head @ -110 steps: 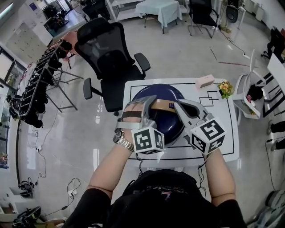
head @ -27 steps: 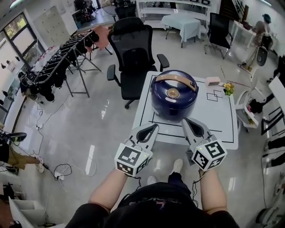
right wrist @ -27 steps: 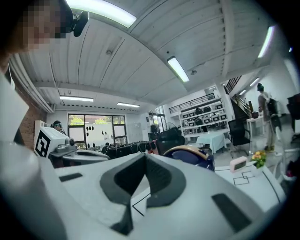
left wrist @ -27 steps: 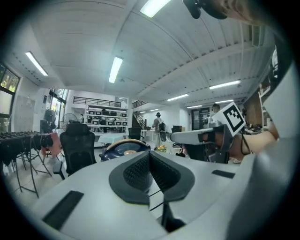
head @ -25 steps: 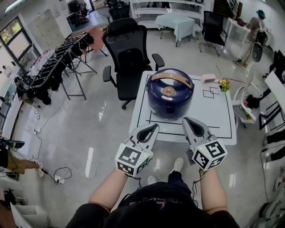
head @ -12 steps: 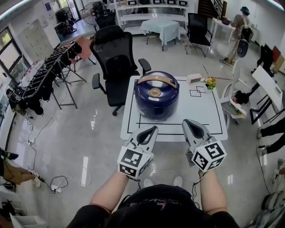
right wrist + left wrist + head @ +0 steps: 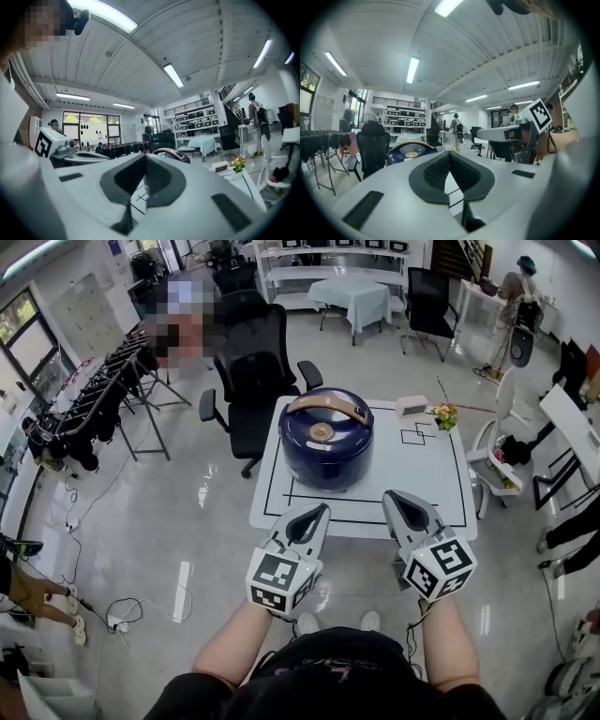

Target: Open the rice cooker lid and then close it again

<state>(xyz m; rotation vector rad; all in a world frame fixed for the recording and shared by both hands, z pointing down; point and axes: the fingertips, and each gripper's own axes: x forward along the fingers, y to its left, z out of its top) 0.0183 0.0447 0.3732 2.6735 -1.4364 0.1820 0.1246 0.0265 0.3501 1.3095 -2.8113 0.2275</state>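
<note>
Rack [image 7: 89, 404] of dark gear, far left; single items too small to identify. Office chair [image 7: 255, 371], black, behind the table [image 7: 427, 488]. Left gripper [image 7: 317, 512]: jaws pressed together, nothing between them, held roughly level short of the table's near edge; bare forearm, upper arm hidden by the dark shirt. Rice cooker [image 7: 326, 442], dark blue, lid down (tan handle across the top), standing on the table's left half, apart from both grippers. Right gripper [image 7: 396, 499]: jaws likewise together and empty, level, beside its twin. Pink box [image 7: 411, 406] and flowers [image 7: 444, 415], far edge, detail unreadable.
</note>
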